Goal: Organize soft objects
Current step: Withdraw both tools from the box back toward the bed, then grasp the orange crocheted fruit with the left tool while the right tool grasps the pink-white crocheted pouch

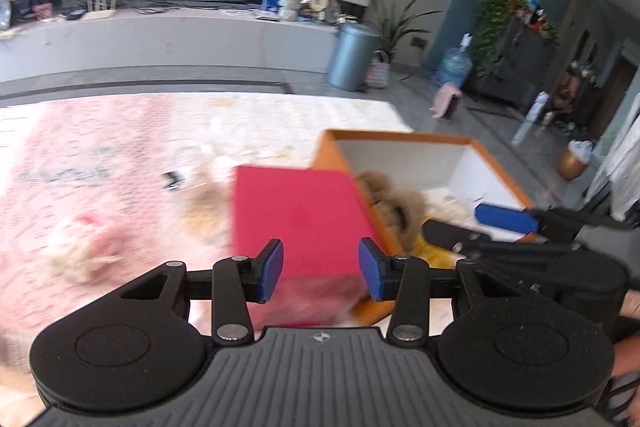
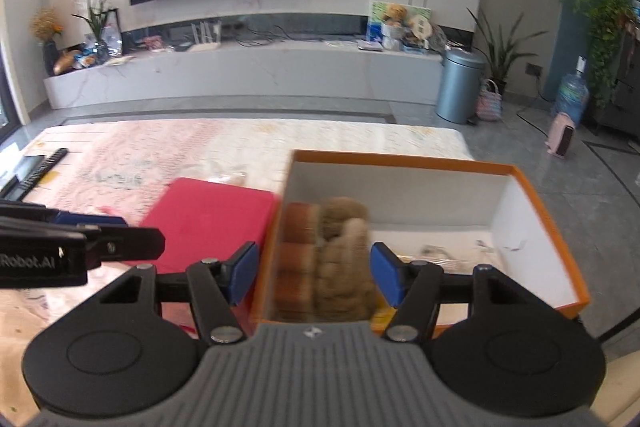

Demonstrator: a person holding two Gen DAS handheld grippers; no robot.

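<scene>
An orange box with white inside (image 1: 496, 171) (image 2: 536, 203) stands on the patterned table. A brown plush toy (image 1: 396, 207) (image 2: 344, 255) lies in its near-left corner, over something yellow. A red box lid (image 1: 296, 215) (image 2: 212, 211) lies just left of the box. My left gripper (image 1: 321, 269) is open above the red lid. My right gripper (image 2: 314, 271) is open over the box's left wall and the brown plush, holding nothing; it also shows in the left wrist view (image 1: 480, 227). A pink and white plush (image 1: 84, 247) and a blurred tan plush (image 1: 204, 203) lie on the table to the left.
A pink patterned cloth (image 2: 160, 155) covers the table. A black remote (image 2: 40, 167) lies at its far left. Beyond the table are a white TV bench (image 2: 240, 71), a grey bin (image 2: 458, 87), plants and a water bottle (image 2: 572, 95) on the floor.
</scene>
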